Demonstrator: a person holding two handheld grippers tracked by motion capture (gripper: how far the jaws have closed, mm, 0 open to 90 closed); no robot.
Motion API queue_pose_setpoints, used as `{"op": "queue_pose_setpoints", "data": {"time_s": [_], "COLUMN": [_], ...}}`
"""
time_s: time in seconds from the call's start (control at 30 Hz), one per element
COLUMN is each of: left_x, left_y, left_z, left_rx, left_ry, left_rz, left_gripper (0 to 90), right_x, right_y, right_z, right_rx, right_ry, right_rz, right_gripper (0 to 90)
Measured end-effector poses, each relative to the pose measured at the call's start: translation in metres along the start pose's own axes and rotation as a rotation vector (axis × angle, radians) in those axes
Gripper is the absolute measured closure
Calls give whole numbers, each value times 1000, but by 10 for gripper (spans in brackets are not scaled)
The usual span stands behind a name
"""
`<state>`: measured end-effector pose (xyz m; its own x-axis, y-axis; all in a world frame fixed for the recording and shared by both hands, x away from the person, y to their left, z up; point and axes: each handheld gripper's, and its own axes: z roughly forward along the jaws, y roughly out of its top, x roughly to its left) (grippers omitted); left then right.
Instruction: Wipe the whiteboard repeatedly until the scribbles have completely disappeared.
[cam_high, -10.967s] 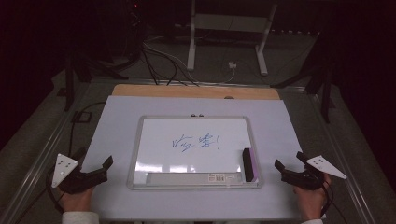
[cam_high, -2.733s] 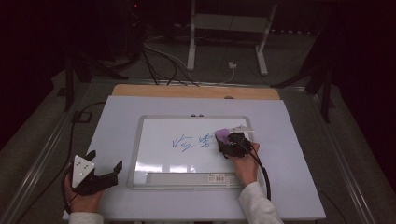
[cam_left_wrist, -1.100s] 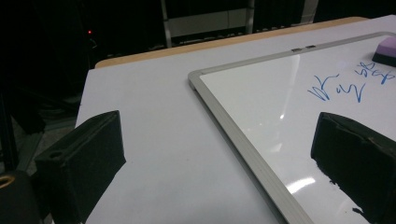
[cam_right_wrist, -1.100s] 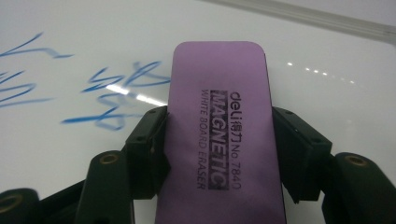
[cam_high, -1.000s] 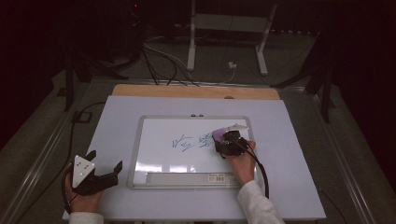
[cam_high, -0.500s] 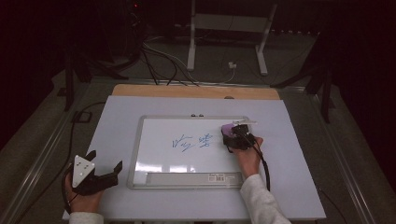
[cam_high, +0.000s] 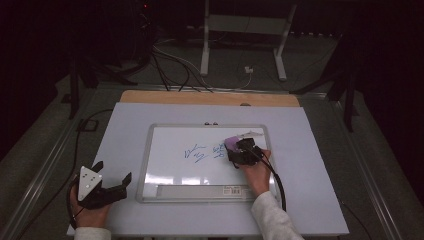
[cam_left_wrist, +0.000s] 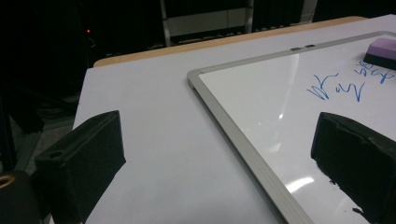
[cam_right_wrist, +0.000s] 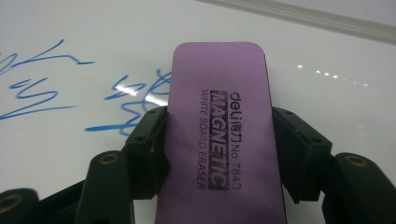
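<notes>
On white metal-framed whiteboard (cam_high: 170, 165), purple rectangular magnetic eraser (cam_right_wrist: 219, 130) pinched flat by right gripper (cam_right_wrist: 219, 154), just beside blue scribbles (cam_right_wrist: 135, 100). Eraser best kept flat, pressed evenly, swept across ink. Left gripper (cam_left_wrist: 219, 158) parked beside frame, jaws spread, empty.

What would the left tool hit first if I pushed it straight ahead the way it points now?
Probably the whiteboard: its metal frame crosses diagonally just ahead of the open left tool, and one jaw already looks to be over the board surface. Depth is unclear; beyond lie the blue writing and the purple eraser.
</notes>
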<state>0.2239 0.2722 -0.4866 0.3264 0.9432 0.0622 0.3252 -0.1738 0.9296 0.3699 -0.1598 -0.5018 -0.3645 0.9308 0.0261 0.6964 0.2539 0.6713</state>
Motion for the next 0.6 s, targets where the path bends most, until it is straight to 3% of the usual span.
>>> {"op": "queue_pose_setpoints", "data": {"time_s": [0.27, 0.33, 0.6], "left_x": [1, 0, 0], "left_y": [0, 0, 0], "left_z": [1, 1, 1], "left_rx": [0, 2, 1], "left_ry": [-1, -1, -1], "left_rz": [-2, -1, -1], "left_gripper": [36, 36, 36], "right_x": [-20, -17, 16], "right_y": [7, 8, 7], "right_z": [6, 6, 7], "right_rx": [-3, 1, 6], "right_ry": [-70, -73, 17], "right_rz": [65, 58, -15], "right_gripper": [407, 408, 408]}}
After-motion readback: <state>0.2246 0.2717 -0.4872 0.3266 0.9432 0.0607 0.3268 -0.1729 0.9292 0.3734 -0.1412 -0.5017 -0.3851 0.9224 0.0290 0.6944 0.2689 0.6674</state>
